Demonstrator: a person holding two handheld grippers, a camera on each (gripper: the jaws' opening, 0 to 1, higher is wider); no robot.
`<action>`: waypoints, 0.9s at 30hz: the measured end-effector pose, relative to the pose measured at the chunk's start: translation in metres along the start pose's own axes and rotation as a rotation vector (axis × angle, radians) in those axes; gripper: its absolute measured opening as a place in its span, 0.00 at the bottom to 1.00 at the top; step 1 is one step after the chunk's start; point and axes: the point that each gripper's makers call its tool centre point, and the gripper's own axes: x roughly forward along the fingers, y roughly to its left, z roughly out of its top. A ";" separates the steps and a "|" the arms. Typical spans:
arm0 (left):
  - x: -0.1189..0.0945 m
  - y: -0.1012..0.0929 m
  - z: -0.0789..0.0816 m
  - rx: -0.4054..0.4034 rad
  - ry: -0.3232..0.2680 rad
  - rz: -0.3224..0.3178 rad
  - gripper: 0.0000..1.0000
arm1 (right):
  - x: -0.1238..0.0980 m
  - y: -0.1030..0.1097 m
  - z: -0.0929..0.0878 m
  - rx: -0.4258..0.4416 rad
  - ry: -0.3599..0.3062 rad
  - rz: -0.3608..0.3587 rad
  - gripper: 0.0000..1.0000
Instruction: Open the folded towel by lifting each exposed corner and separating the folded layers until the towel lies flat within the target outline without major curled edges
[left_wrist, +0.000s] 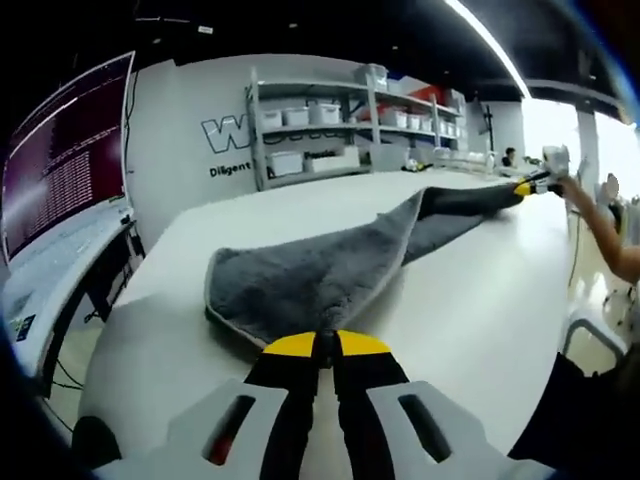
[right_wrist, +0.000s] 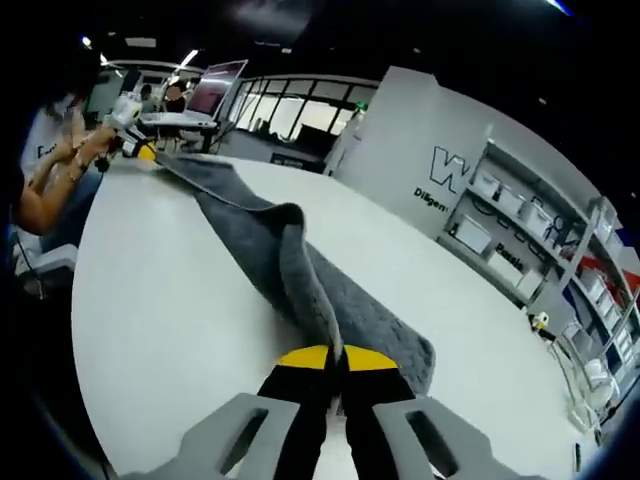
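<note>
Nearest in the left gripper view are the yellow-tipped fingers of the left gripper (left_wrist: 326, 345), pressed together on the near edge of the grey towel (left_wrist: 320, 275). From there the towel runs away over the white worktop (left_wrist: 470, 300) in a long, stretched band, wide and rumpled at the near end and narrow at the far end. At the far end the right gripper (left_wrist: 527, 186) holds the other end, and a hand (left_wrist: 572, 186) is just behind it.

In the right gripper view the right gripper (right_wrist: 335, 358) has its fingers closed on the towel (right_wrist: 250, 235) too. Here the cloth stands up in a thin fold just beyond the tips, and one lower layer lies flat on the worktop (right_wrist: 150, 300) to the right. The band goes on to the far edge, where the left gripper (right_wrist: 140, 150) pinches it, held by a person's hand (right_wrist: 95, 145).

Shelves (left_wrist: 330, 125) with white boxes stand by the wall behind the worktop, and a screen (left_wrist: 65, 160) is at the left.
</note>
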 end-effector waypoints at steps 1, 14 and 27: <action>-0.002 0.000 0.001 -0.006 -0.006 0.001 0.05 | -0.003 -0.004 0.001 0.000 -0.001 -0.011 0.00; -0.022 0.019 0.012 -0.027 -0.052 0.057 0.05 | -0.029 -0.026 -0.006 0.047 -0.040 -0.081 0.00; -0.040 0.028 0.009 -0.028 -0.059 0.101 0.04 | -0.050 -0.027 -0.024 0.067 -0.036 -0.093 0.00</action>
